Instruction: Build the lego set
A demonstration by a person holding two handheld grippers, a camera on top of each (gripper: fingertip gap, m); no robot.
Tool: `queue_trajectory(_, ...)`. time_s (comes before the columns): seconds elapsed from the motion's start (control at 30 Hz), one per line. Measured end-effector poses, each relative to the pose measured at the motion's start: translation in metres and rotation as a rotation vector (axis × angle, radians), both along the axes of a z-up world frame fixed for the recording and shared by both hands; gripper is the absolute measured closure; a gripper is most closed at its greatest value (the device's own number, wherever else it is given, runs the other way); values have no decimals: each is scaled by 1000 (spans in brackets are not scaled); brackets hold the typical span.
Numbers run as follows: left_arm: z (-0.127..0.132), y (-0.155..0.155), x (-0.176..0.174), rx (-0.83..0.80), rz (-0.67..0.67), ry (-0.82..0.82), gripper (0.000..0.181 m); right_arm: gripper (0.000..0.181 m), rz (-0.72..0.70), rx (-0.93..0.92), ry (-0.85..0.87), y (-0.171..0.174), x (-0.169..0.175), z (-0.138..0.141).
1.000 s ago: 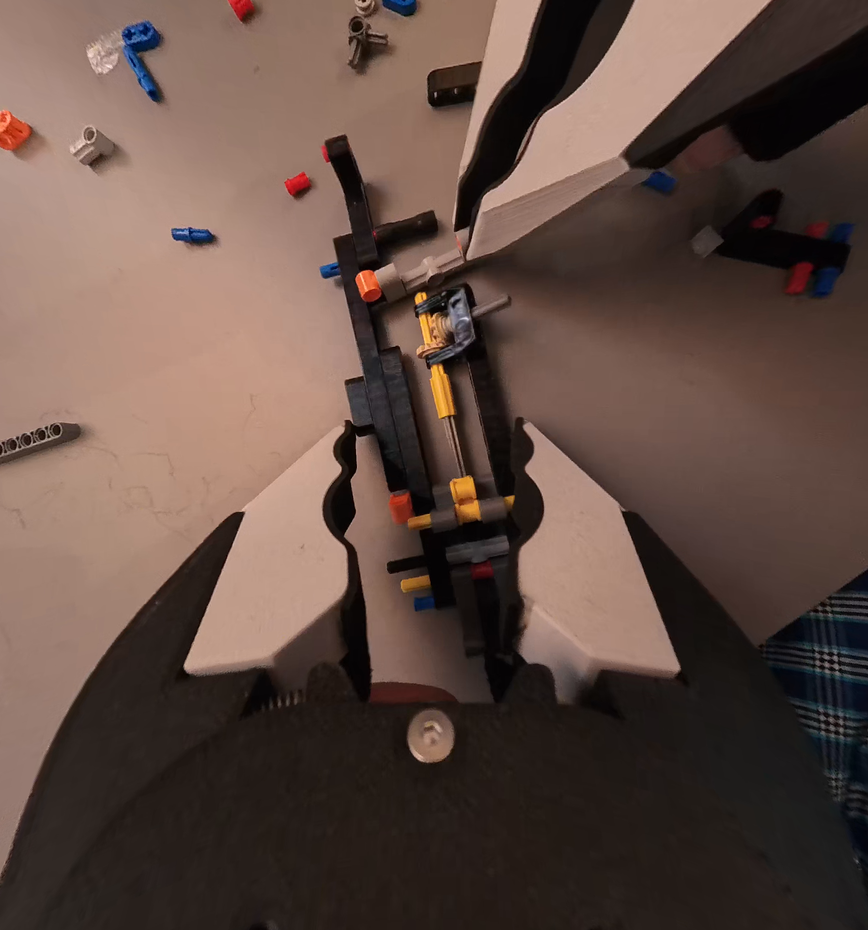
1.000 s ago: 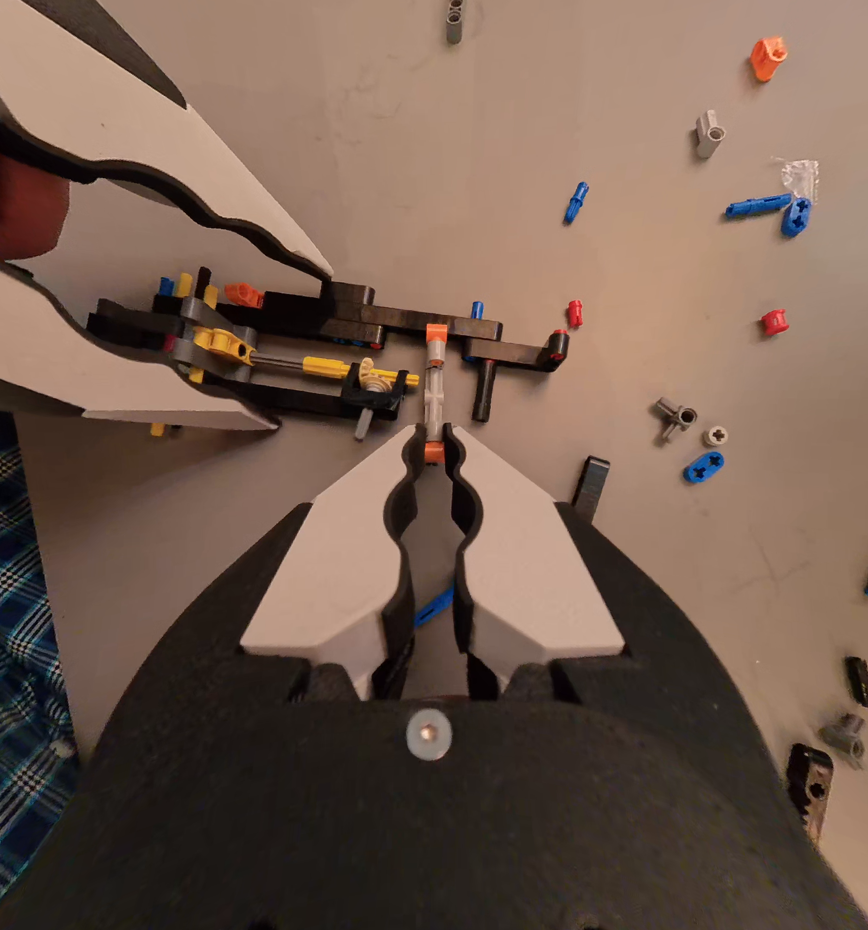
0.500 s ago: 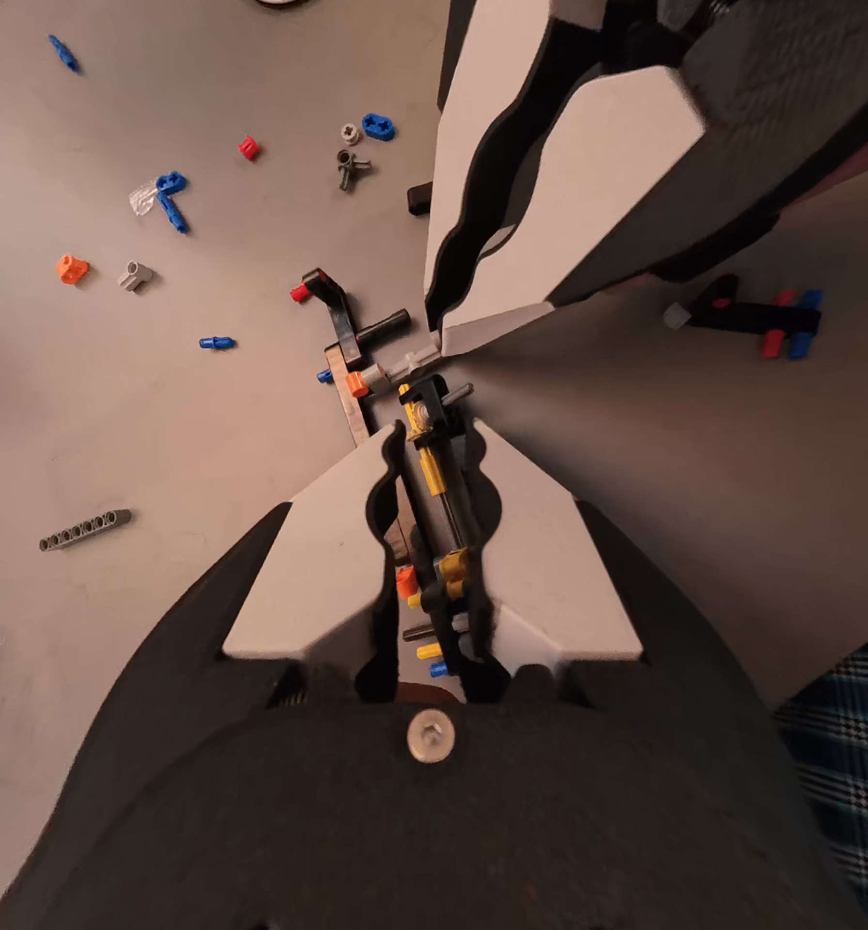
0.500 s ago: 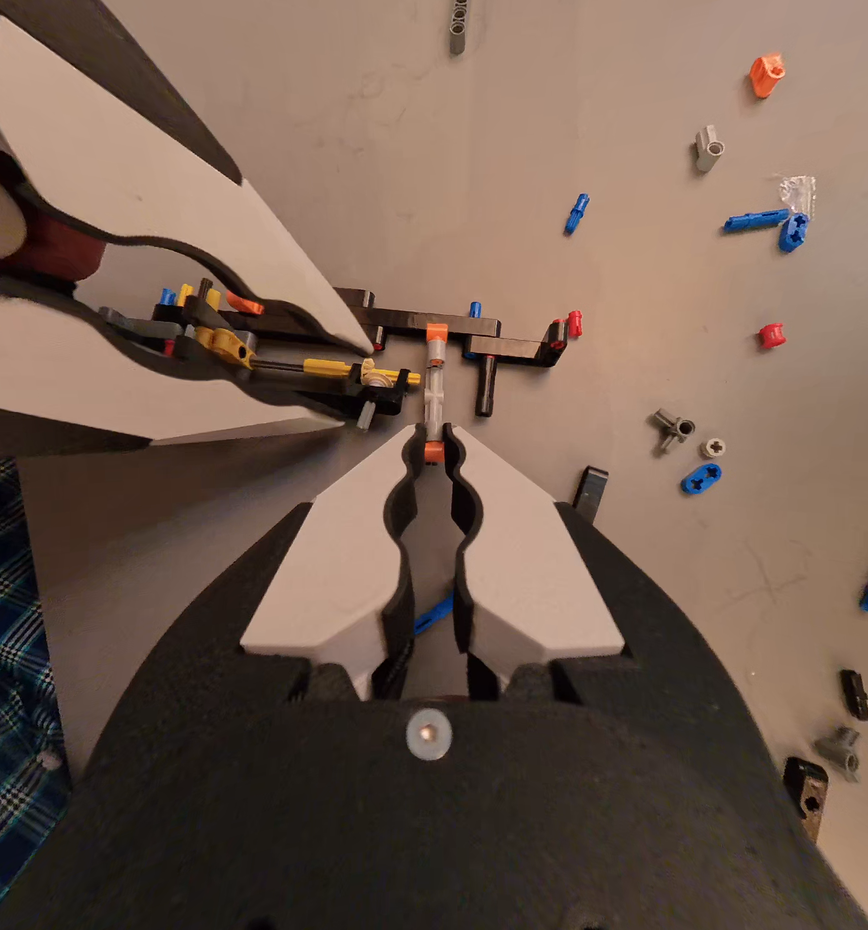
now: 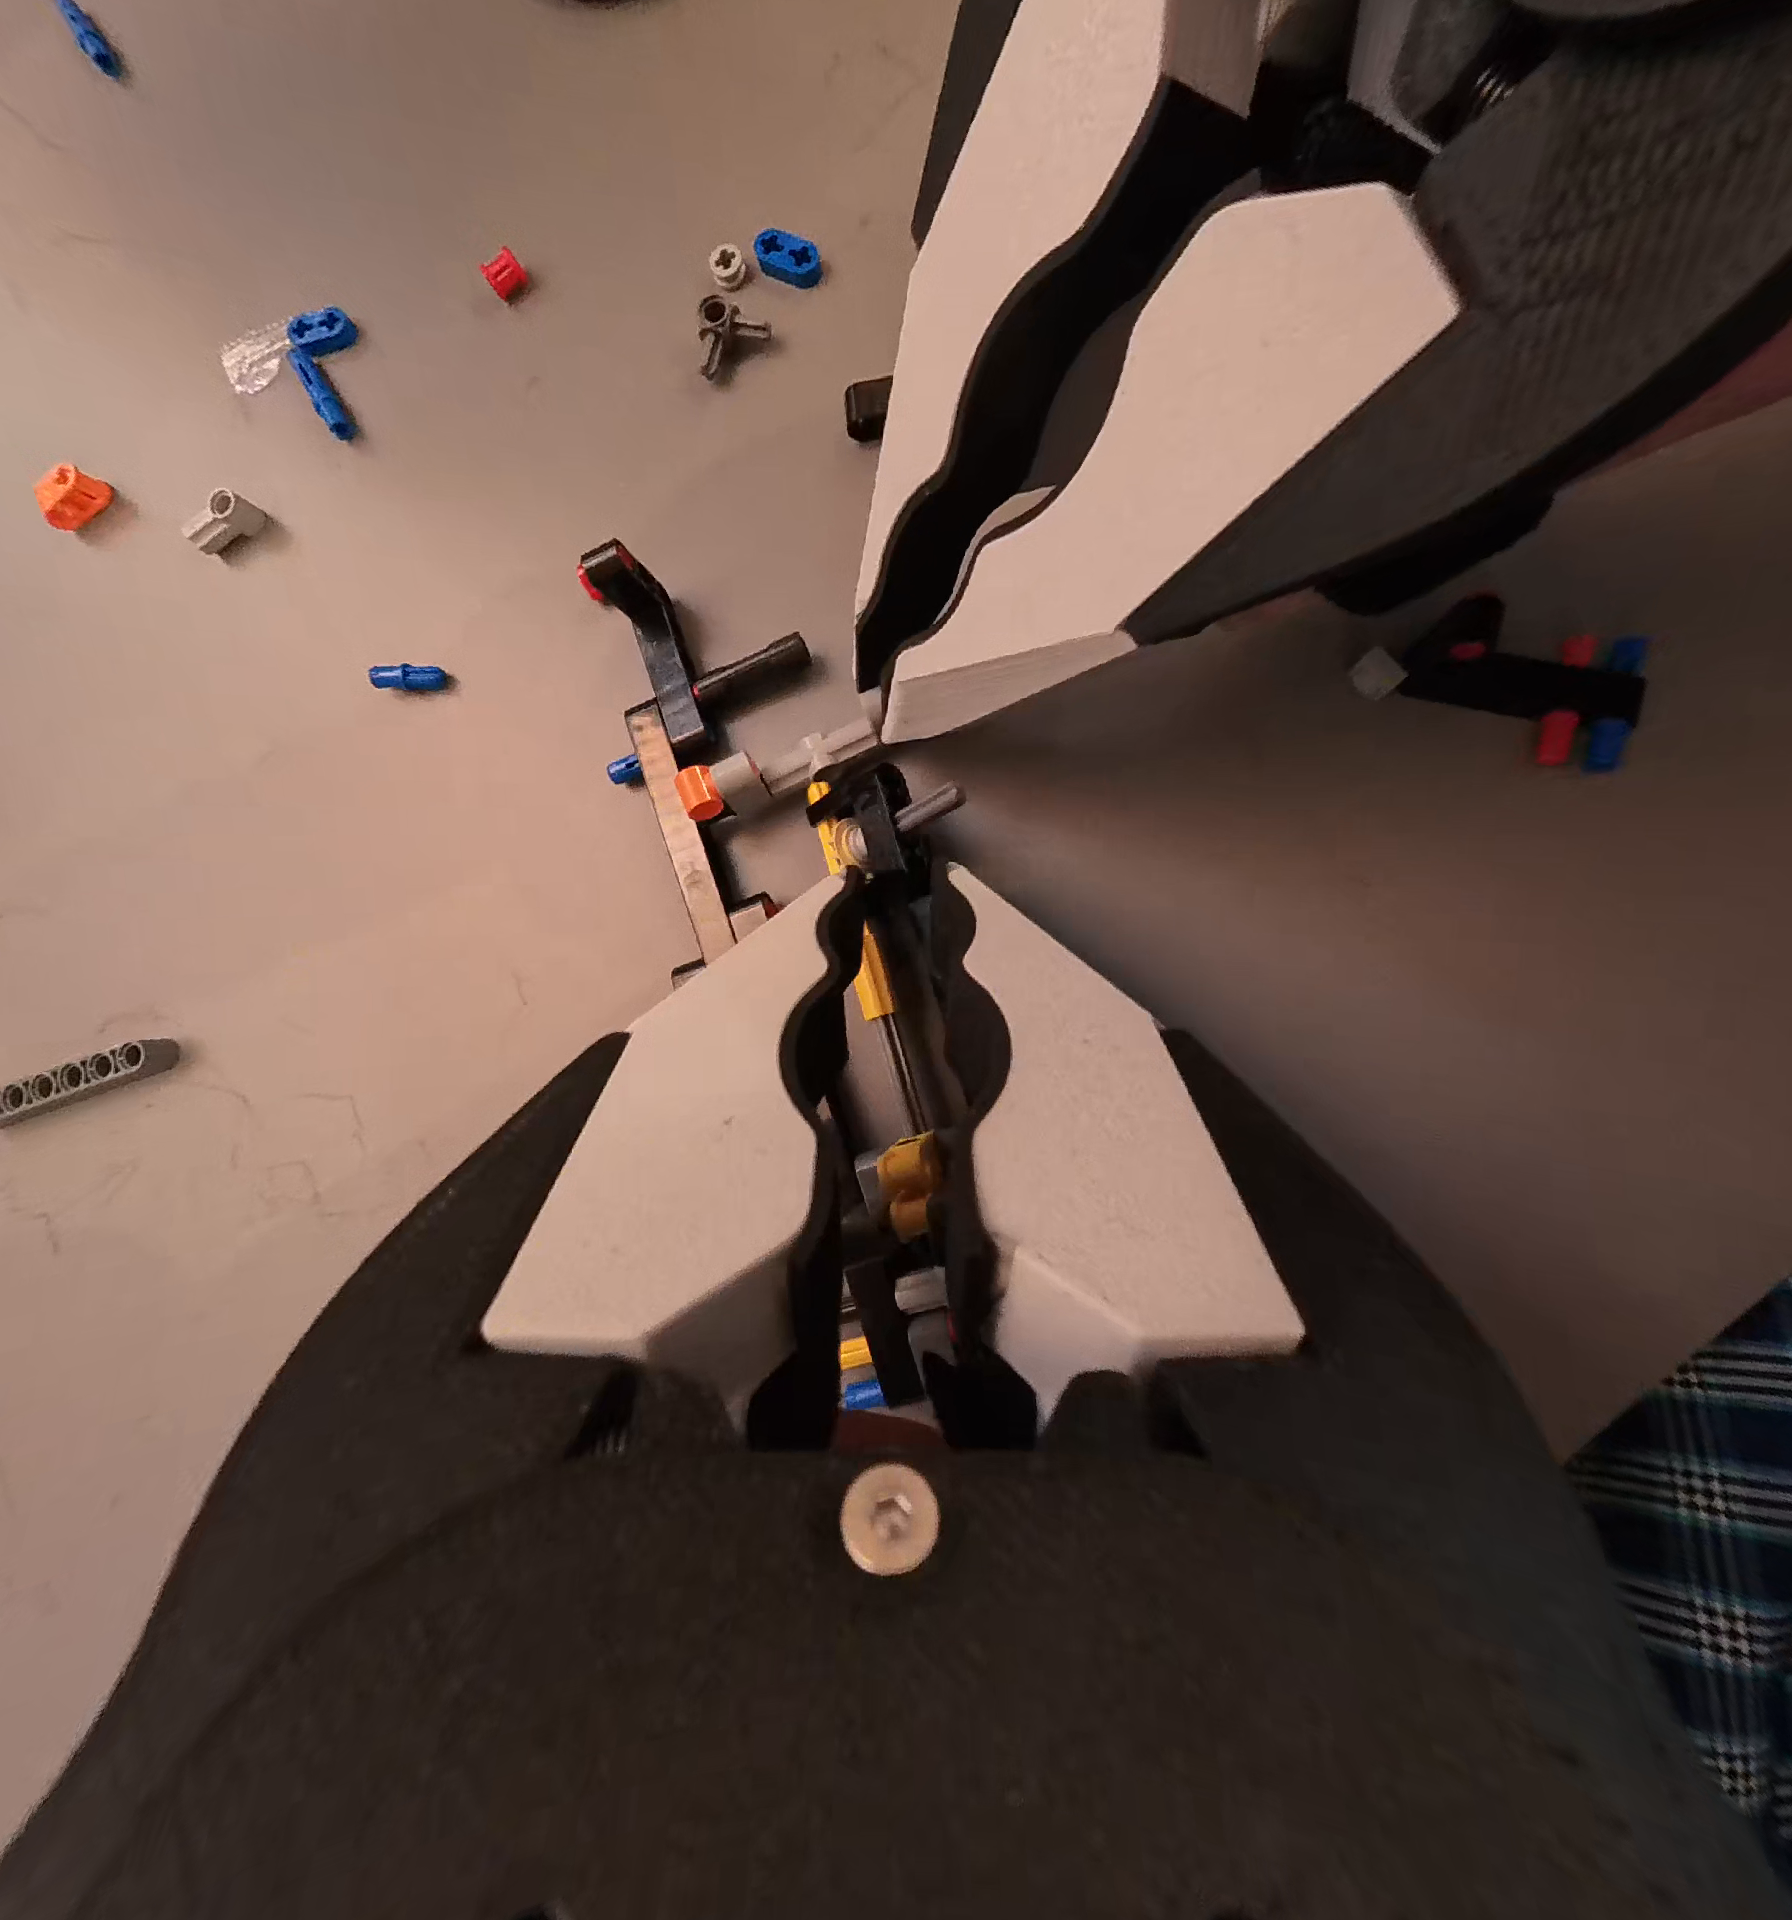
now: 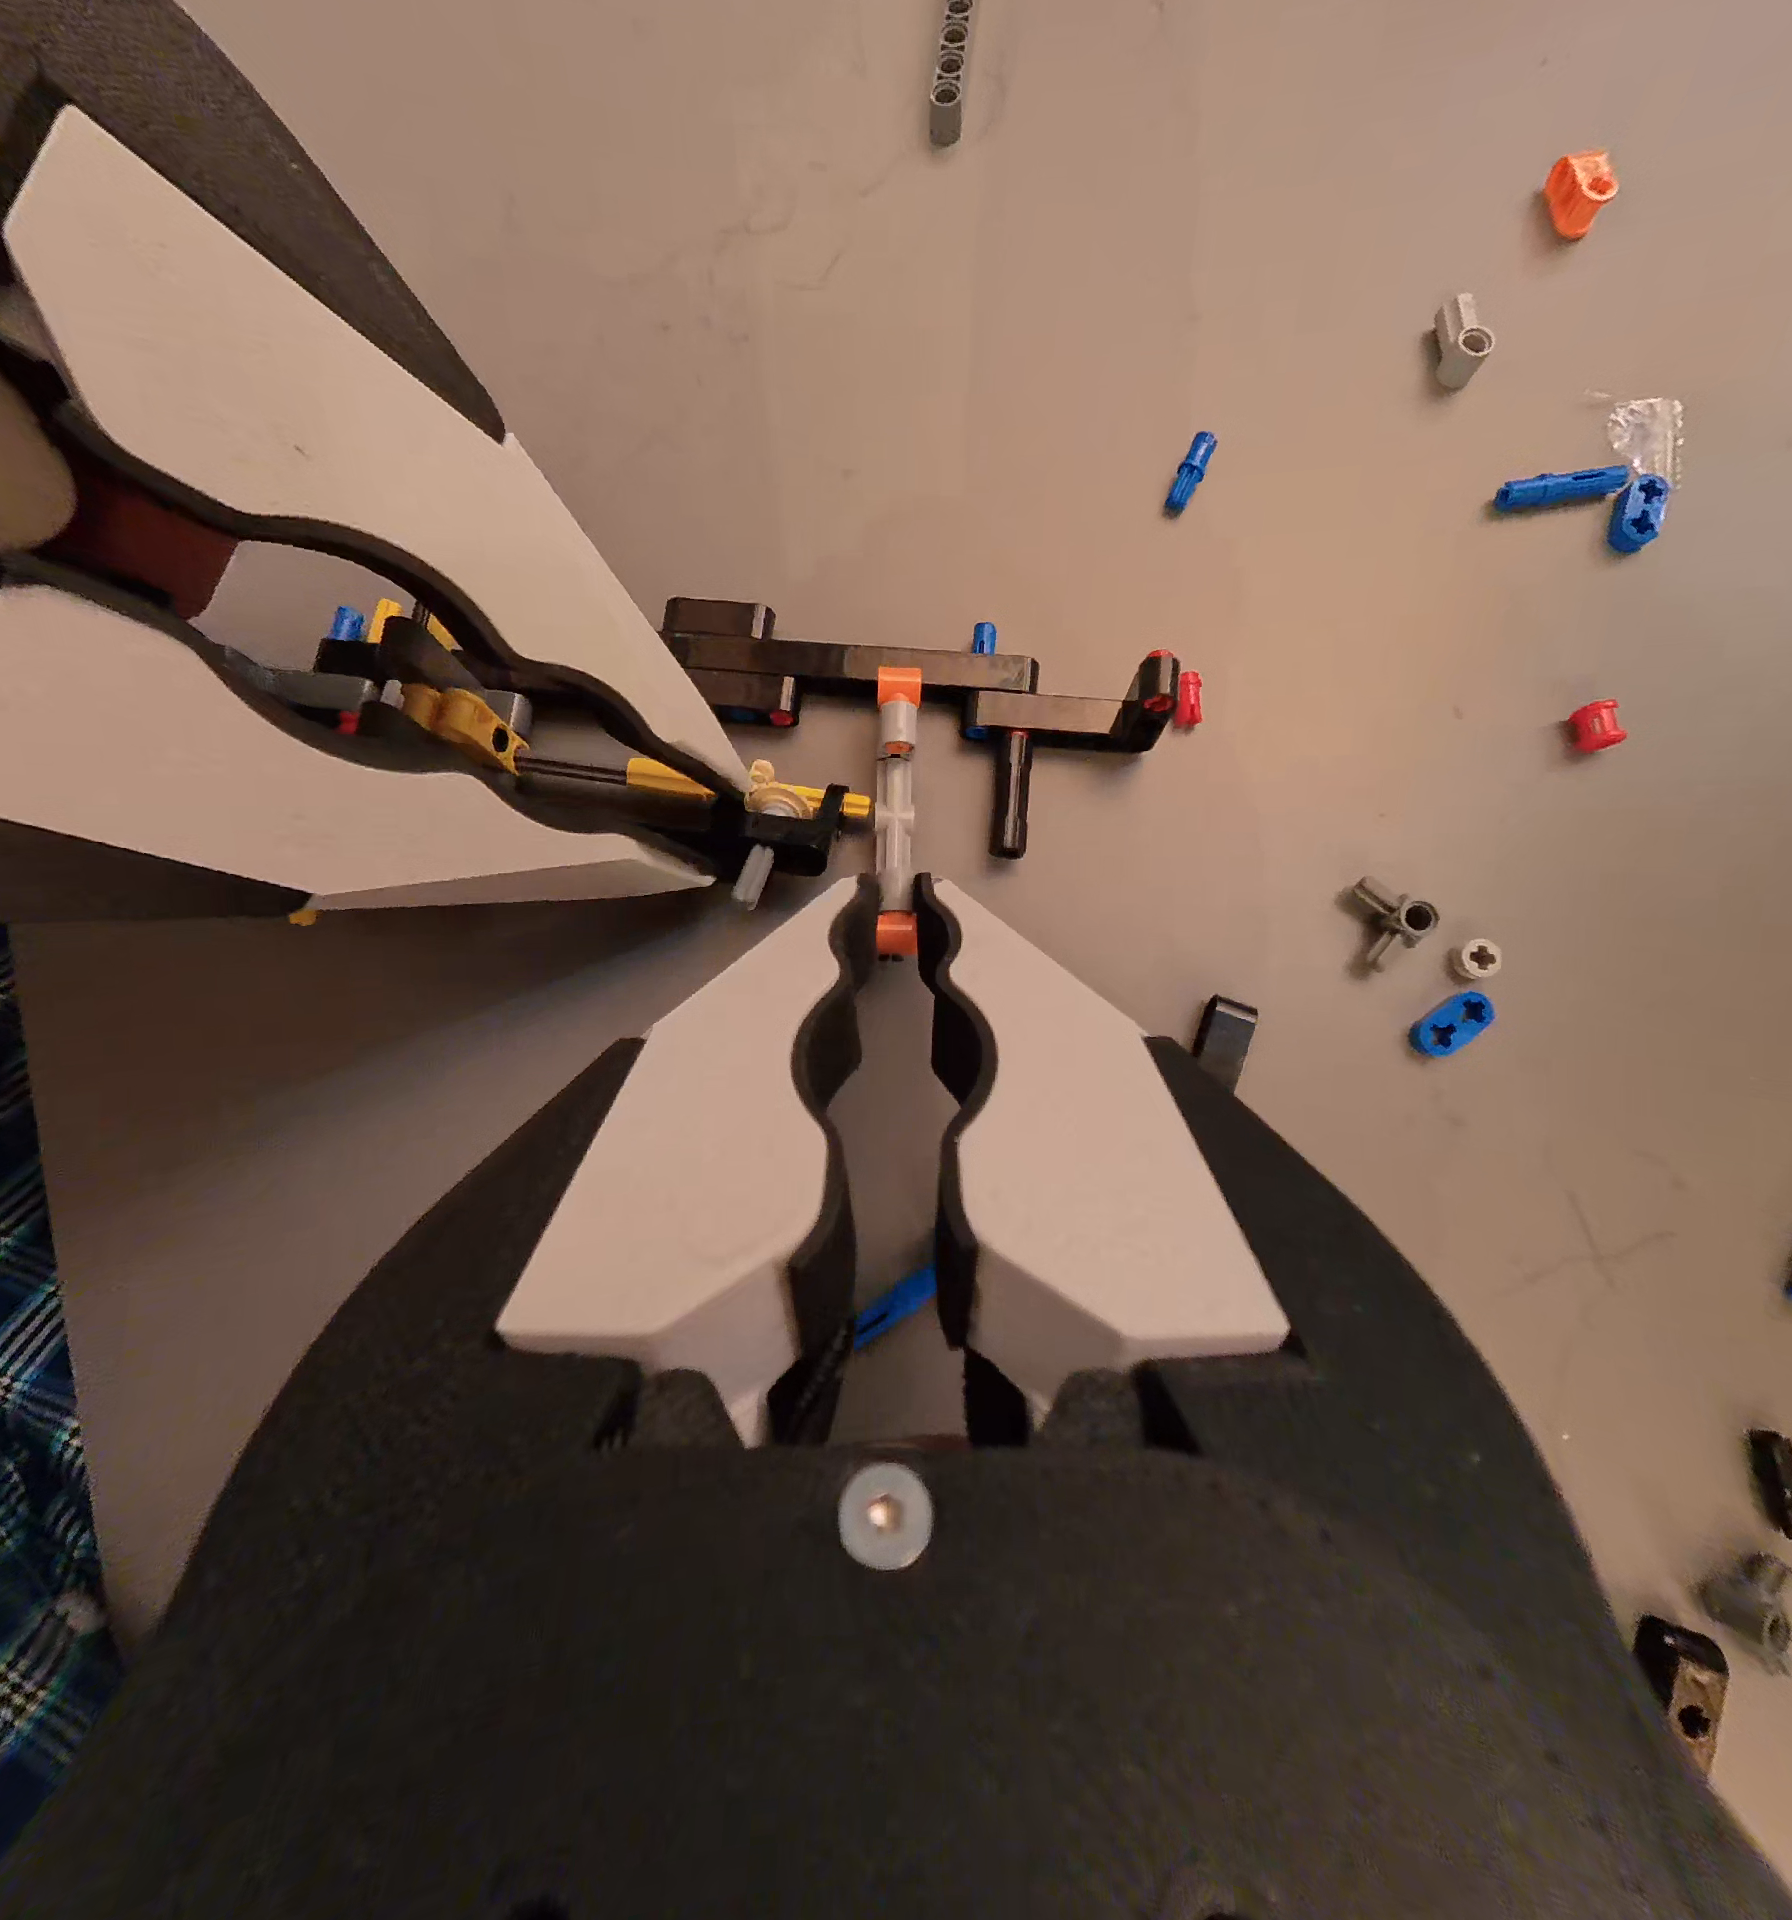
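The left gripper is squeezed shut on the lego build, with the long black and yellow part running between its white fingers. The right gripper pinches the orange end of a thin grey axle at its very tips, so both are closed and holding. The axle sticks out sideways from the build, and its far end has an orange bush sitting against the black beams. The build seems to be lifted a bit off the table, but I cannot tell for sure. I think the step now is pushing the axle into its hole. To do it well, the left side should hold steady while the right side pushes straight along the axle, not at a slant, or the thin stick might bend or pop out. The bricks look hard, smooth and shiny, with little round holes and cross-shaped holes. The gripper pads are black and wavy. Farther off on the flat tan table lie loose bits: a small blue pin, a red bush, an orange piece and a long grey beam full of holes.
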State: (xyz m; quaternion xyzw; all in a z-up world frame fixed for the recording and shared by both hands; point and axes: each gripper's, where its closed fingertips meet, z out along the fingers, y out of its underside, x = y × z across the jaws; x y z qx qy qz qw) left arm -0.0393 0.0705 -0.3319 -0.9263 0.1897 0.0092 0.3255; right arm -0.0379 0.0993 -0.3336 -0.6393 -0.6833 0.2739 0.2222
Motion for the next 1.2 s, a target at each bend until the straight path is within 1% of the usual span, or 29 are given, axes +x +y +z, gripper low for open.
queue_trajectory(0.37,0,0,-4,6,20,-27,171,177,24,0,6,-3,-6,1)
queue_trajectory(0.6,0,-2,-5,10,31,-55,170,177,86,21,13,-6,-8,1)
queue_trajectory(0.83,0,-4,-6,15,33,-90,170,177,154,-34,27,-9,-9,1)
queue_trajectory(0.97,1,-4,-6,21,28,-85,170,176,152,-51,18,-7,-8,-1)
queue_trajectory(1.0,2,-3,-7,28,31,-83,167,176,146,-63,22,-7,-8,-1)
queue_trajectory(1.07,5,-5,-9,34,43,-92,153,177,133,-85,28,-7,-8,-1)
queue_trajectory(1.13,10,-7,-13,39,45,-90,146,176,126,-94,29,-7,-8,-1)
queue_trajectory(1.2,17,-8,-24,55,61,-71,140,176,121,-101,27,-6,-8,-1)
